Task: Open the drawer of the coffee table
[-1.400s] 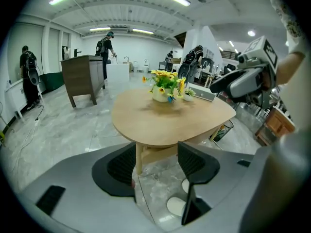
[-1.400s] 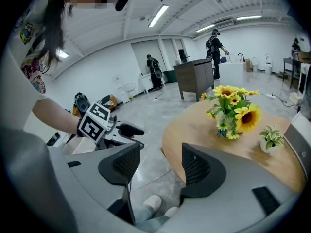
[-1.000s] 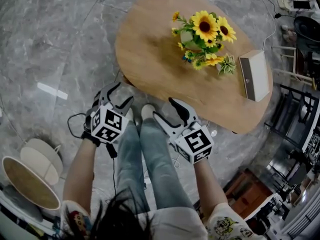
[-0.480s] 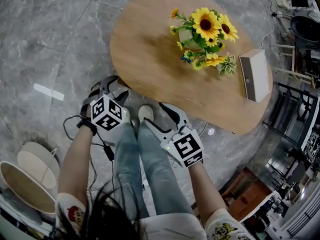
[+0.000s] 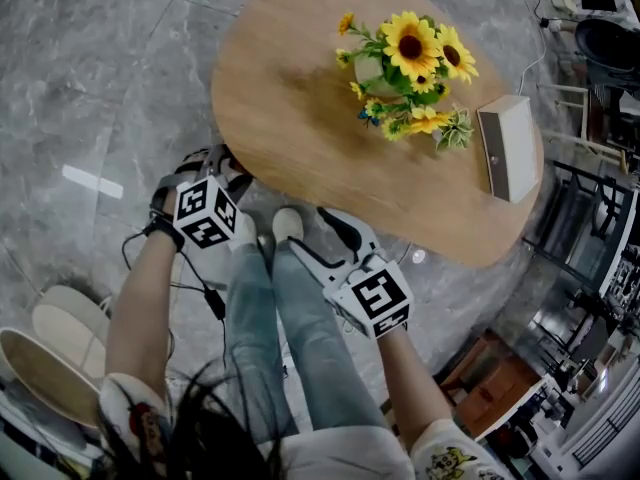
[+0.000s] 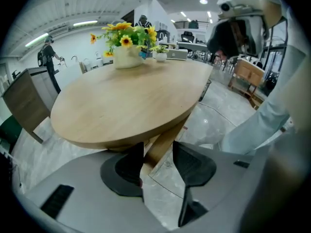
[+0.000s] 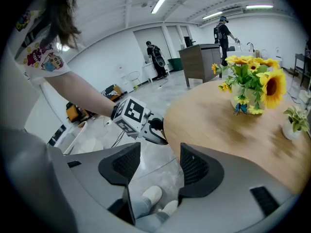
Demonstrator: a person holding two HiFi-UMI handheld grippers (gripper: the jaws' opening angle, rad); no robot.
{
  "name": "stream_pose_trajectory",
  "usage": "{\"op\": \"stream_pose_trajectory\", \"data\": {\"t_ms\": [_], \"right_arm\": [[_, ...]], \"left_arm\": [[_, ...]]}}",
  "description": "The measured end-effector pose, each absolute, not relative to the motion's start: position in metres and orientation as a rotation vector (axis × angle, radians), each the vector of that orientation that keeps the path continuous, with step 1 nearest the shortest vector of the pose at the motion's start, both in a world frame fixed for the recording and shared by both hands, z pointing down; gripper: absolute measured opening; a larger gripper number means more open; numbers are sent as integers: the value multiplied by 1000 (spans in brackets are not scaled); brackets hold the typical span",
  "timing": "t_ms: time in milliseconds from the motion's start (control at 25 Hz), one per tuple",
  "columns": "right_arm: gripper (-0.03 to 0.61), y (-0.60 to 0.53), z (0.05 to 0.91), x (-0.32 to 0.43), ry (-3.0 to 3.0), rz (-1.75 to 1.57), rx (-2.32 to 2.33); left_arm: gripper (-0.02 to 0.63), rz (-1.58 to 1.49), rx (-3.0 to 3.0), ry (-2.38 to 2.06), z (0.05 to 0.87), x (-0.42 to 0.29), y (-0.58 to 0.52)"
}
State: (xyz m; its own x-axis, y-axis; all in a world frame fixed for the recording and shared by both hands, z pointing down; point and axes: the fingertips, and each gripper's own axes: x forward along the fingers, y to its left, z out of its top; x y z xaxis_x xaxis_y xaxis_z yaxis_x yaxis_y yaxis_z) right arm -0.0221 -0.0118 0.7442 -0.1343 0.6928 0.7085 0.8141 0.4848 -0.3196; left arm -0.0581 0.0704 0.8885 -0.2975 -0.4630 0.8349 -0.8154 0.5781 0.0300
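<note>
Left gripper (image 5: 213, 164) now sits lower, nearer the rim of the coffee table (image 5: 300, 118) at upper centre of the head view; its jaws have just been narrowing but are apart, with nothing between them. Right gripper (image 5: 318, 233) has its jaws apart and is empty. Drawer shows in no view, presumably under the top: likely rigid wood that slides stiffly, best taken squarely by its front lip or handle.

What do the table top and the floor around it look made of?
Table top: probably light wood or veneer, matt finish; even tan with faint grain and no glare. Floor: polished grey stone or marble-look tile; pale veining, seams, and lamp reflections on it.
</note>
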Motion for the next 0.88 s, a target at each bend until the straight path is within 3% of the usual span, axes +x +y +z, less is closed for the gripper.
{"op": "stream_pose_trajectory", "data": {"t_ms": [520, 880], "right_arm": [[232, -6, 750, -16, -1835, -170, -1265], [232, -9, 759, -6, -1796, -212, -1288]], "left_arm": [[106, 778, 1271, -1808, 888, -40, 74], [94, 873, 1320, -1759, 888, -36, 73]]}}
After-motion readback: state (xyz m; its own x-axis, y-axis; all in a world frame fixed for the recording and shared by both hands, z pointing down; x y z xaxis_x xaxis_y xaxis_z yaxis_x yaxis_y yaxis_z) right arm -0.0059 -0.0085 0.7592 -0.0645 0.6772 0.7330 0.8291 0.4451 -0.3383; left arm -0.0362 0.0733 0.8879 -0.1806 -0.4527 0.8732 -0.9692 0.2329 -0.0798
